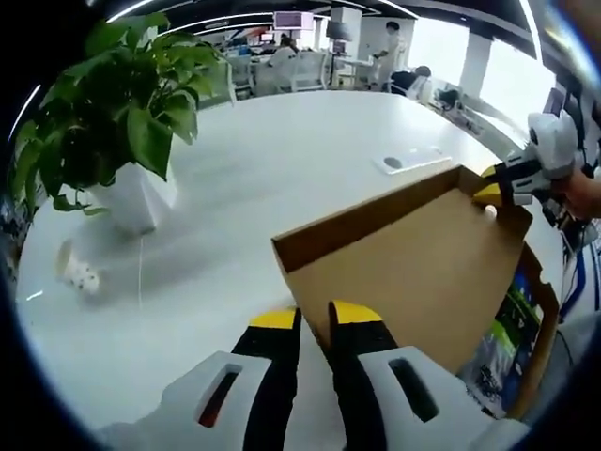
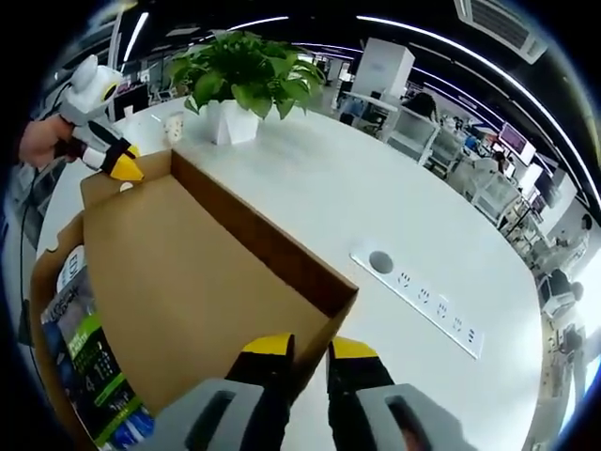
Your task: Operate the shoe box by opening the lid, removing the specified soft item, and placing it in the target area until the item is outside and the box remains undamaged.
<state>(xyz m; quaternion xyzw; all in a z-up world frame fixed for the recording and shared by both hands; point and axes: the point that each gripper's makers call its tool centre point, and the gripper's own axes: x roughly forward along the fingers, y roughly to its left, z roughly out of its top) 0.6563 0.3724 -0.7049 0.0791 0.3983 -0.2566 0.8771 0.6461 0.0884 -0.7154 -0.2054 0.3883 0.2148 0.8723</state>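
Observation:
A brown cardboard shoe box lid (image 1: 423, 263) is raised and tilted over the box. My left gripper (image 1: 315, 317) is shut on the lid's near corner rim. The right gripper (image 1: 490, 184) pinches the far corner, with a hand behind it. In the right gripper view the lid (image 2: 188, 282) slopes away from my right gripper (image 2: 310, 349), which is shut on its corner rim. At the lid's far corner the left gripper (image 2: 125, 168) grips too. Under the lid's edge, a green and blue printed item (image 2: 89, 376) (image 1: 502, 348) lies in the box; what it is I cannot tell.
A potted plant (image 1: 131, 188) (image 2: 239, 94) in a white pot stands on the white table (image 1: 282, 160). A small white object (image 1: 80, 274) lies beside it. A socket panel (image 2: 423, 301) (image 1: 408, 162) is set into the tabletop. Desks and people fill the background.

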